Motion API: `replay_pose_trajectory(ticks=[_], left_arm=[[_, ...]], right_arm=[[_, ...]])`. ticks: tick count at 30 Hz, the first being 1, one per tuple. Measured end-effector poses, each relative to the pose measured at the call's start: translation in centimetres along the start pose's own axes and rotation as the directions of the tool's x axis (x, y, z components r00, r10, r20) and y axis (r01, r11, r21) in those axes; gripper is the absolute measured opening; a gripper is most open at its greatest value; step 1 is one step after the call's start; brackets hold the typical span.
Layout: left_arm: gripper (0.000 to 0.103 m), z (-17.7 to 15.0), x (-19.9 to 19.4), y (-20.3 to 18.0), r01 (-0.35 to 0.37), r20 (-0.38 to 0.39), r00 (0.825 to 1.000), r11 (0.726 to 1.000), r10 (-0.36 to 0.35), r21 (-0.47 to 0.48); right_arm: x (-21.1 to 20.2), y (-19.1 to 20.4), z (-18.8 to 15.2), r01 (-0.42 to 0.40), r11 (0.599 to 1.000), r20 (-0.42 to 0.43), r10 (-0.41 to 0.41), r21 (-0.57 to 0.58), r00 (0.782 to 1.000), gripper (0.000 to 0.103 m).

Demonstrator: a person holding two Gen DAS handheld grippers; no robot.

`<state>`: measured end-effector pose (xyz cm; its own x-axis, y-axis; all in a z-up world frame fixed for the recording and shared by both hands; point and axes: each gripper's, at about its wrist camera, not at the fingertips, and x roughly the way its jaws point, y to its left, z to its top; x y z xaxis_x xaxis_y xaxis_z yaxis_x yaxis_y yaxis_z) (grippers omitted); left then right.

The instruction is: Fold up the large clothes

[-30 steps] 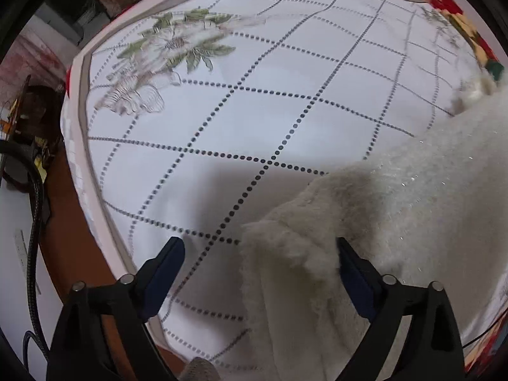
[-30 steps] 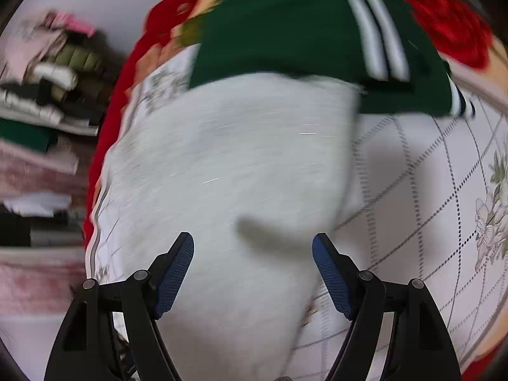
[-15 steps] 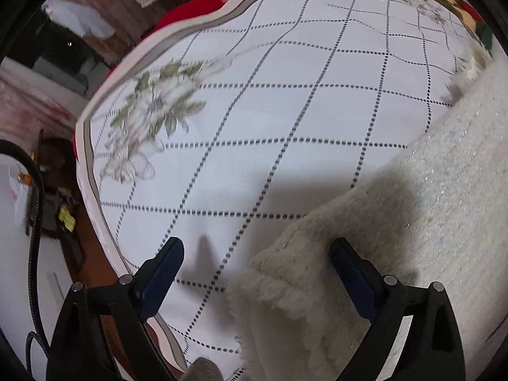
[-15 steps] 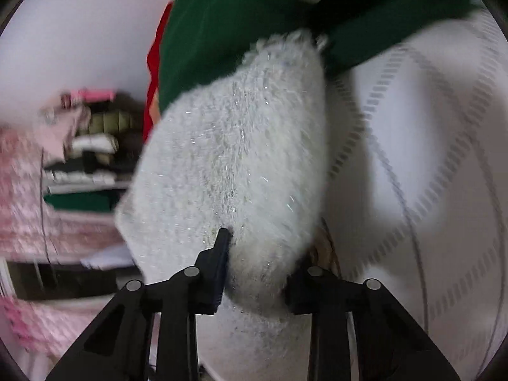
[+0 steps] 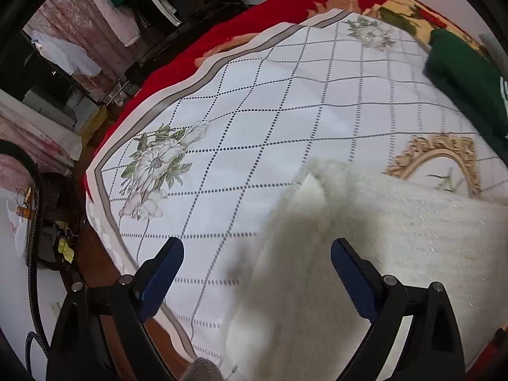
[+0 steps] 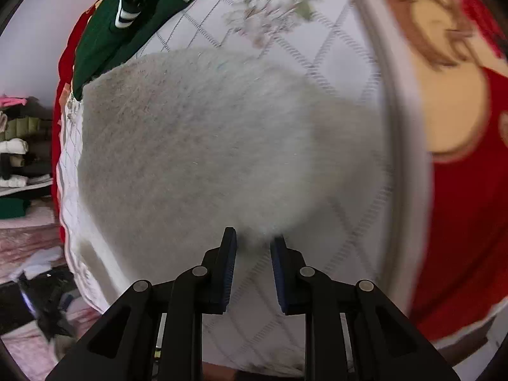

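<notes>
A fluffy white garment (image 5: 365,238) lies on a bed covered by a white quilted sheet (image 5: 254,111) with a dotted diamond grid and flower prints. My left gripper (image 5: 257,257) is open above the garment's left end, with one corner of it standing up between the fingers. In the right wrist view the same white garment (image 6: 206,143) spreads out in front of my right gripper (image 6: 253,243), whose jaws are nearly closed and pinch its near edge.
A folded dark green garment with white stripes (image 5: 470,85) (image 6: 127,22) lies at the far side of the bed. A red floral blanket (image 6: 460,190) lies under the sheet. Shelves of clothes (image 6: 19,146) and clutter stand beside the bed.
My right gripper closed on the white garment's edge and carried it across the bed. My left gripper stayed open and lifted back, so more of the bed shows.
</notes>
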<state>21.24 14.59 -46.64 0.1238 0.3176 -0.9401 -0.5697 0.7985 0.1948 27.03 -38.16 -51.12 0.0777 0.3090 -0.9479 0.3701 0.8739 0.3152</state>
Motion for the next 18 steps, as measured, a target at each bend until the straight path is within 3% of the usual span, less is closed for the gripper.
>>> replay_pose_trajectory(ticks=[4,7,11,13,15,18], left_arm=[[0.096,-1.2,-1.9,-1.4,0.026,-0.003,1.000,1.000,-0.026,-0.009],[0.096,-1.9,-2.4,-4.7,0.084,-0.010,0.996,0.996,-0.084,0.007],[0.096,-2.0,-2.5,-10.1,0.147,0.007,0.989,0.989,-0.147,0.034],[0.096,-2.0,-2.0,-13.3,0.164,0.004,0.986,0.984,-0.164,0.069],[0.096,-2.0,-1.2,-16.0,0.173,0.003,0.985,0.980,-0.174,0.102],[0.096,-1.8,0.0,-18.5,0.166,-0.003,0.986,0.977,-0.168,0.137]], right_arm=[[-4.7,1.1,0.4,0.122,0.983,0.164,-0.098,-0.141,0.982,0.026],[-6.2,5.4,2.2,0.114,0.963,0.218,-0.060,-0.243,0.974,0.037],[-1.9,14.1,5.1,-0.003,0.944,0.095,0.037,-0.331,0.995,0.036],[0.5,17.0,6.0,-0.057,0.927,0.060,0.085,-0.370,0.995,0.035],[3.5,19.1,7.3,-0.060,0.917,0.026,0.077,-0.395,0.997,0.023],[8.4,20.4,8.9,0.007,0.914,-0.004,-0.010,-0.406,1.000,0.020]])
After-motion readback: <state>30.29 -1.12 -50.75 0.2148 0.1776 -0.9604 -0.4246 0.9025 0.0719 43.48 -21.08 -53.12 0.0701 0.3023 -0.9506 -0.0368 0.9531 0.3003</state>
